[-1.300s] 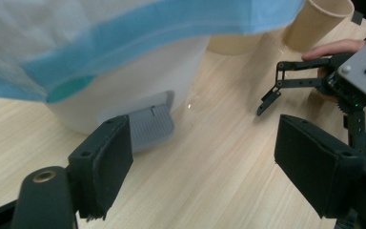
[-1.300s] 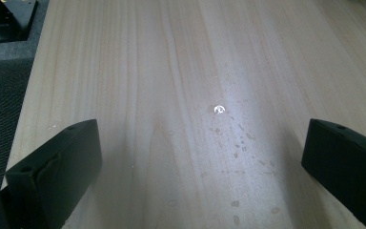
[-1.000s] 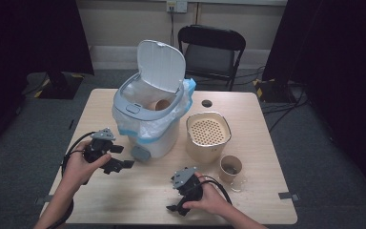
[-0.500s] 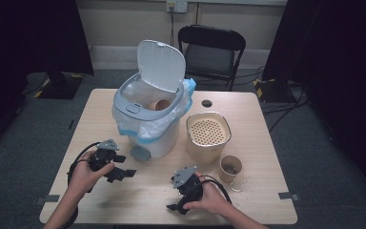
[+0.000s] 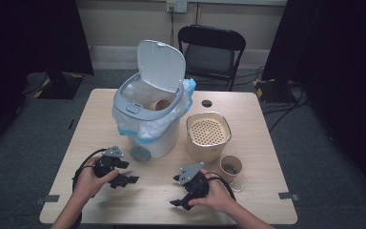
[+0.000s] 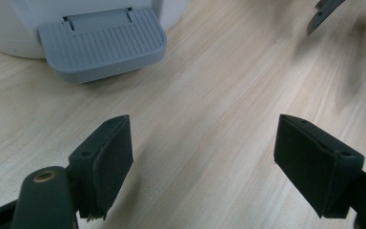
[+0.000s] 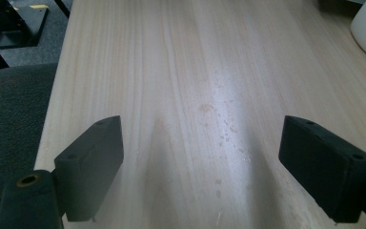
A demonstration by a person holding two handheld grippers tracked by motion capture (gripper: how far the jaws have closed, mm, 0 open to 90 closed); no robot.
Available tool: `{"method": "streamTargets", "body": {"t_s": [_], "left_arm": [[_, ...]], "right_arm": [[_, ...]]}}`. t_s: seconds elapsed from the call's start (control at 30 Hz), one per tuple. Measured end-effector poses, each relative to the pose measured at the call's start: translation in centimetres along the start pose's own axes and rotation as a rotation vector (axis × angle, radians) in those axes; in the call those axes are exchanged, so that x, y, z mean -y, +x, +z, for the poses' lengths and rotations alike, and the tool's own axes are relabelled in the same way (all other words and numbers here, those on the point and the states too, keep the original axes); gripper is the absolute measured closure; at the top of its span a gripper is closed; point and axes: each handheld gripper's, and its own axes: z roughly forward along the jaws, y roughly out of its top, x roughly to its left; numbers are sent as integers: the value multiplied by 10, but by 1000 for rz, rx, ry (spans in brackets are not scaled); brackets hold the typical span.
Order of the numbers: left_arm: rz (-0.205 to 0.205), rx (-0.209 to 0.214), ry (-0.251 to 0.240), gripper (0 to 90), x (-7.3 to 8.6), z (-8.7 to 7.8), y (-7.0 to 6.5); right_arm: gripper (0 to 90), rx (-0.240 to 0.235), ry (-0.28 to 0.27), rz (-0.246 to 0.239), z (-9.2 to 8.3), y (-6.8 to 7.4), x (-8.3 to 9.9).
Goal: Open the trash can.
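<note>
High view: the left tongs [image 5: 124, 179] have come down since a second ago. They were up near the bin's front; now they sit low over the counter [image 5: 95, 119], near its front left part, just in front of the grey foot pedal [image 5: 140, 153] of the white pedal bin [image 5: 148, 125]. The right tongs [image 5: 181, 200] are in the same spot as before, near the front edge of the counter, about in the middle. The bin stands at the back left part of the counter with its lid [image 5: 162, 64] up and a paper cup [image 5: 160, 104] inside. A cream basket with holes [image 5: 208, 134] sits to the right of the bin, and another paper cup [image 5: 230, 167] stands just in front of it, near the right hand [image 5: 217, 198]. None of these has moved.

Left gripper view: the left tongs [image 6: 202, 157] are open, with bare wood between the two jaws. The grey foot pedal [image 6: 102, 43] lies close ahead at the top left. They grip nothing.

Right gripper view: the right tongs [image 7: 200, 164] are also open over bare wood, pointing along the counter toward its left edge. Their jaws have just been closing a little, with nothing between them. A few small wet spots [image 7: 224, 126] shine on the wood ahead.
</note>
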Motion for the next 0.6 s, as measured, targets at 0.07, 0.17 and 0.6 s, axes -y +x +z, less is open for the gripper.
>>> {"method": "streamTargets", "body": {"t_s": [0.07,0.17,0.6], "left_arm": [[5,-1,0,204,1,1,0],[24,-9,8,203,1,2,-1],[66,-16,-2,195,5,13,-5]], "right_arm": [[147,-2,-6,4,-4,0,1],[147,-1,-3,5,-9,-1,4],[150,10,19,14,-28,0,16]]}}
